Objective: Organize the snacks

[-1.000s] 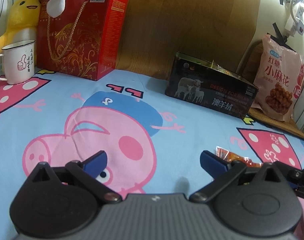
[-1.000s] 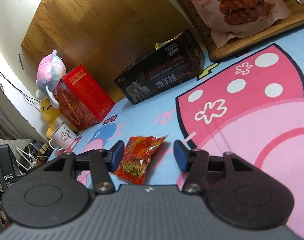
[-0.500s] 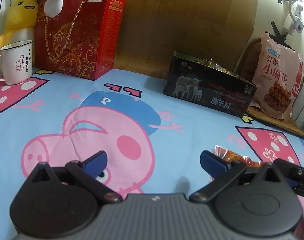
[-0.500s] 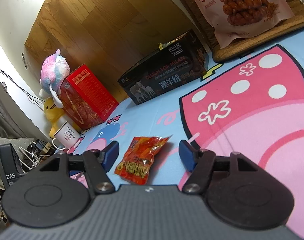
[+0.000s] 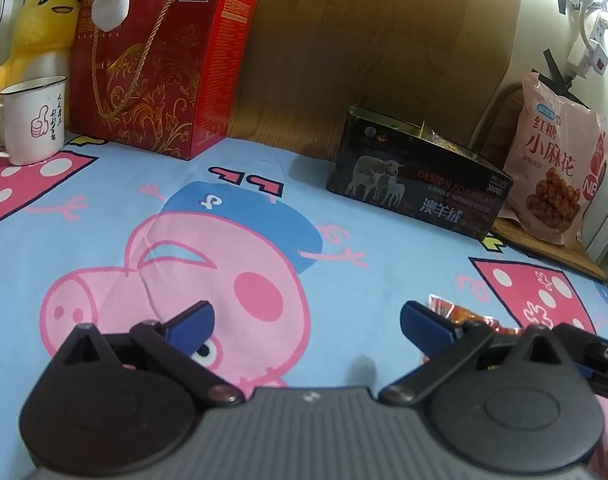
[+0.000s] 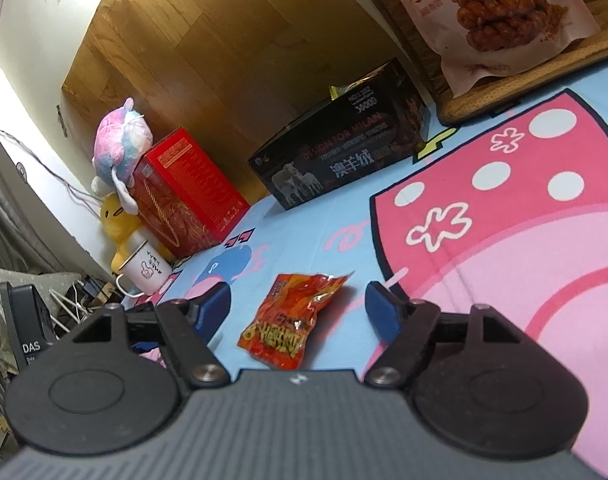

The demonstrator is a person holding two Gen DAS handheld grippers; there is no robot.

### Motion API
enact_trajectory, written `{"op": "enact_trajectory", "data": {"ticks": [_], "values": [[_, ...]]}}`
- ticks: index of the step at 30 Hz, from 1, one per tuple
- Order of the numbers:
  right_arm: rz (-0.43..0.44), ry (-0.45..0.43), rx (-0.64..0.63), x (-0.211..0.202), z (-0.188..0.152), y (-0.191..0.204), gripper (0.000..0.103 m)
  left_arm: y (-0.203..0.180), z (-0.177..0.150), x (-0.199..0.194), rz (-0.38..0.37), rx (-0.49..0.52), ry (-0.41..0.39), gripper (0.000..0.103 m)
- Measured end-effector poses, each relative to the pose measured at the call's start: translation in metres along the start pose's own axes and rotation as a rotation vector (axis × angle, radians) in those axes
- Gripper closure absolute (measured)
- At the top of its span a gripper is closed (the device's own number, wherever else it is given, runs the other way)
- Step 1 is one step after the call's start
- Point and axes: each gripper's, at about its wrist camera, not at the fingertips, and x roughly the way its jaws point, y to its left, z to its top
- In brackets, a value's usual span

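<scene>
Your right tool has its two blue pads spread wide with nothing between them but air, and the orange snack packet lies flat on the cartoon-print sheet directly ahead, framed by the gap without touching either pad. Its long axis runs away from you and slightly to the right, the crimped far end pointing roughly toward the black box. The pads sit on either side of its narrow width, so a straight advance and a close would likely catch it across the short side.

Your left tool is also wide apart and holds nothing. From its view the packet peeks out just beyond its right pad, mostly hidden, so the right tool is the nearer and better lined-up one.

Taking the black box as landmark: the packet lies well in front of it, toward you. The box reads "DESIGN FOR MILAN", "澳羊绒" and "36000", with sheep pictured; its top looks open, so I judge it the likely bin. Just to its right, a pink bag leaning on a woven mat reads "红糖小麻花". Well to its left stands a red gift box marked "好吃点", then a white mug with a thumbs-up drawing. The packet's own yellow lettering is too crumpled to read.
</scene>
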Motion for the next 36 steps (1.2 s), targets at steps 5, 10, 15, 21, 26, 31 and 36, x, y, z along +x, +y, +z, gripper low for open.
{"op": "enact_trajectory", "data": {"ticks": [5, 10, 15, 21, 26, 31, 36], "values": [[0.025, 0.033, -0.032, 0.0021, 0.0012, 0.0028, 0.017, -0.0002, 0.0005, 0.0004, 0.0, 0.006, 0.004, 0.0], [0.033, 0.046, -0.04, 0.003, 0.0018, 0.0031, 0.016, -0.0014, 0.0012, 0.001, 0.005, 0.014, 0.009, 0.0], [0.035, 0.05, -0.04, 0.0026, 0.0017, 0.0025, 0.016, -0.0009, 0.0013, 0.001, 0.002, 0.012, 0.009, 0.0], [0.037, 0.053, -0.039, 0.0026, 0.0014, 0.0024, 0.016, -0.001, 0.0011, 0.001, 0.002, 0.011, 0.009, 0.0], [0.039, 0.056, -0.037, 0.0026, 0.0017, 0.0015, 0.016, -0.0004, 0.0009, 0.001, -0.001, 0.007, 0.007, 0.0], [0.038, 0.055, -0.037, 0.0025, 0.0016, 0.0015, 0.016, 0.0, 0.0005, 0.0009, -0.004, 0.008, 0.005, 0.0], [0.037, 0.057, -0.037, 0.0025, 0.0017, 0.0015, 0.017, 0.001, 0.0001, 0.0002, -0.01, 0.001, 0.004, 0.0]]}}
